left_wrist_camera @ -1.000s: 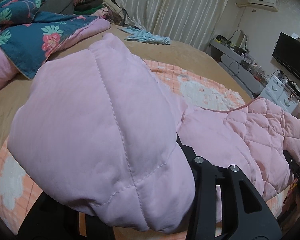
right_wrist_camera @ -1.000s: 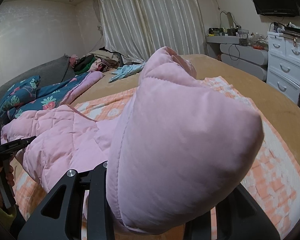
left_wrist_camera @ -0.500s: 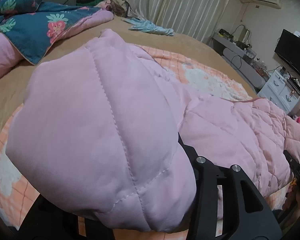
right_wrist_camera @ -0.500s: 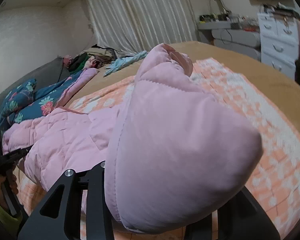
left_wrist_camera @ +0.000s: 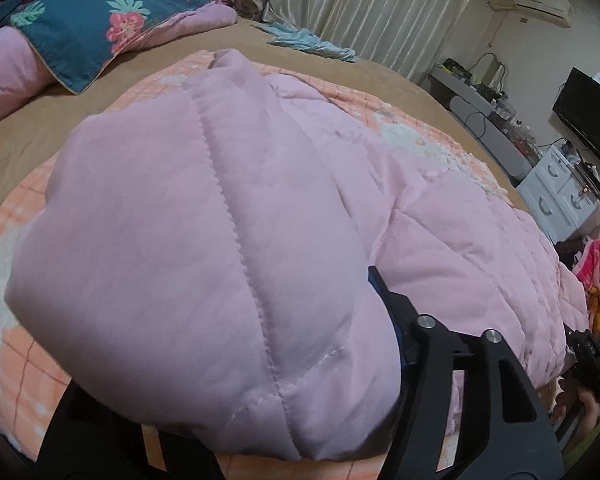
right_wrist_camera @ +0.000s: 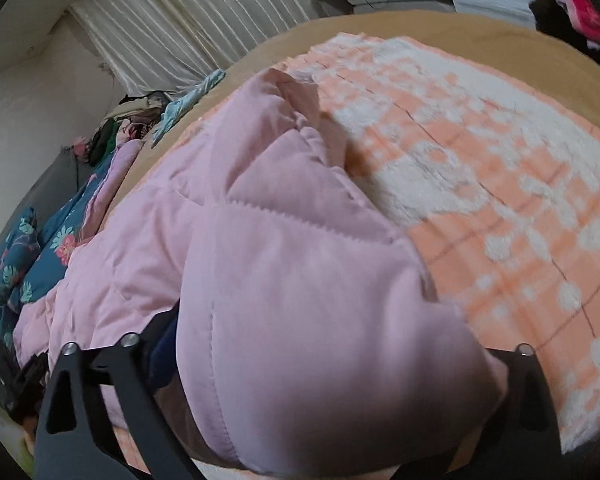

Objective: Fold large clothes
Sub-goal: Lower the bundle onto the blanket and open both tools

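Both jaws are opening, letting the folded end of the pink jacket settle onto the orange blanket on the bed; the padding is still lying between them. Release fully before backing straight out, so nothing drags the fold.

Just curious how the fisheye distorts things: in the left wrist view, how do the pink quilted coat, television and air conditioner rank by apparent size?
1. Pink quilted coat, though nearness inflates it.
2. Television.
3. Air conditioner.

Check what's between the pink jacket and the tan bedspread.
The orange-and-white blanket: the jacket lies on it, and it lies on the bedspread. The right wrist view shows it best.
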